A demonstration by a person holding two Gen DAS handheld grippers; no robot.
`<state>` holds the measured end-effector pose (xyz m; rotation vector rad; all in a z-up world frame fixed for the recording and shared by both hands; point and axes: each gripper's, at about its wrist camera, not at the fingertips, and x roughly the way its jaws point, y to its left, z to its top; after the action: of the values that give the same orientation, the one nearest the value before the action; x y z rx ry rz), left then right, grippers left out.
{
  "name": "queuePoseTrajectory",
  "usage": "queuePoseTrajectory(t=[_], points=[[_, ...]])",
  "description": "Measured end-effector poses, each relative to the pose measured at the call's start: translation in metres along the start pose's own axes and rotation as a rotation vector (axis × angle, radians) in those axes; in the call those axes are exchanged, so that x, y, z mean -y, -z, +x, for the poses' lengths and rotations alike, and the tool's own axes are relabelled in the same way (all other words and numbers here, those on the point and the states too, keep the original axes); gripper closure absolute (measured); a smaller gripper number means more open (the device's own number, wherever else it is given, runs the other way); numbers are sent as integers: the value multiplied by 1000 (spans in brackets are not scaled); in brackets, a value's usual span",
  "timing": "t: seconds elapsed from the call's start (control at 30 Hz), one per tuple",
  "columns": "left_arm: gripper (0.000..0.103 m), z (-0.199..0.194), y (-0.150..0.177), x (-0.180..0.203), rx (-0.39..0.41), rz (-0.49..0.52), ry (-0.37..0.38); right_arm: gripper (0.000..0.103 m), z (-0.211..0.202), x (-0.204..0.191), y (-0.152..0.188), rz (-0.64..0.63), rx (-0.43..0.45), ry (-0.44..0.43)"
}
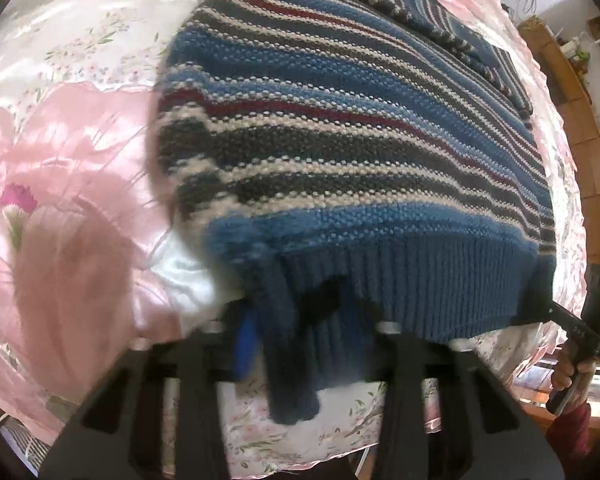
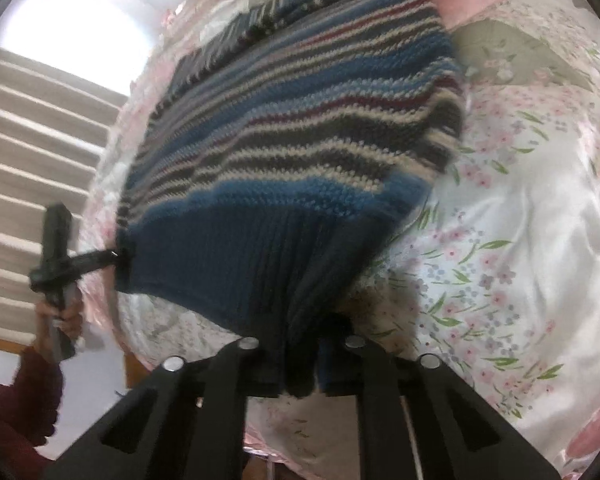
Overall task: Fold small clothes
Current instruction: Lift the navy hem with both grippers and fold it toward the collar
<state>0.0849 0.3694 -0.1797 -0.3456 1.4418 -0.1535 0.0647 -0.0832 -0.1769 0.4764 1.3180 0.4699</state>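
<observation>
My left gripper (image 1: pixel 300 320) and right gripper (image 2: pixel 300 344) each pinch a corner of the striped sweater's (image 1: pixel 340 140) ribbed hem, lifting it off the floral bedspread (image 2: pixel 520 240) beneath.

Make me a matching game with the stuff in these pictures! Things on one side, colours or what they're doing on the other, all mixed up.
Things:
1. sweater
2. ribbed hem
3. bedspread
4. left gripper

Matches:
A. pink and white with flowers
B. plain dark blue
C. shut on the hem's corner
D. blue, grey, cream and red stripes

Pairs: 1-D, 2-B, 3-A, 4-C

The right gripper is clamped on the hem too, at its other corner.
</observation>
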Motion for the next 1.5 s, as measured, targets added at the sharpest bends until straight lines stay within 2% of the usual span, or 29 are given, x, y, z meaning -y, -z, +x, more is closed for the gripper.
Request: queuePoseTrajectory(t=[0.03, 0.1, 0.27, 0.37, 0.47, 0.63, 0.8, 0.97, 1.23, 1.5], points=[[88, -2, 0, -3, 2, -17, 34, 93, -4, 1, 0, 8, 9, -19], [90, -7, 3, -9, 6, -42, 73, 93, -11, 1, 0, 11, 28, -39], [91, -14, 11, -11, 30, -47, 89, 94, -19, -4, 2, -26, 39, -28], [90, -6, 13, -13, 17, -46, 75, 94, -6, 1, 3, -24, -1, 15], [91, -7, 9, -12, 13, -59, 88, 94, -1, 8, 3, 19, -10, -9], [91, -19, 1, -2, 26, -48, 123, 94, -17, -2, -5, -13, 29, -43], [91, -35, -14, 10, 53, -58, 211, 94, -37, -16, -29, -39, 73, -90], [91, -50, -35, 23, 103, -29, 250, 94, -50, -29, -52, -68, 113, -103], [91, -61, -73, 23, 186, -29, 247, 94, -63, -29, -93, -50, 178, -94], [91, -46, -116, 10, 232, -99, 221, 94, -49, -7, -144, 43, 179, -106]])
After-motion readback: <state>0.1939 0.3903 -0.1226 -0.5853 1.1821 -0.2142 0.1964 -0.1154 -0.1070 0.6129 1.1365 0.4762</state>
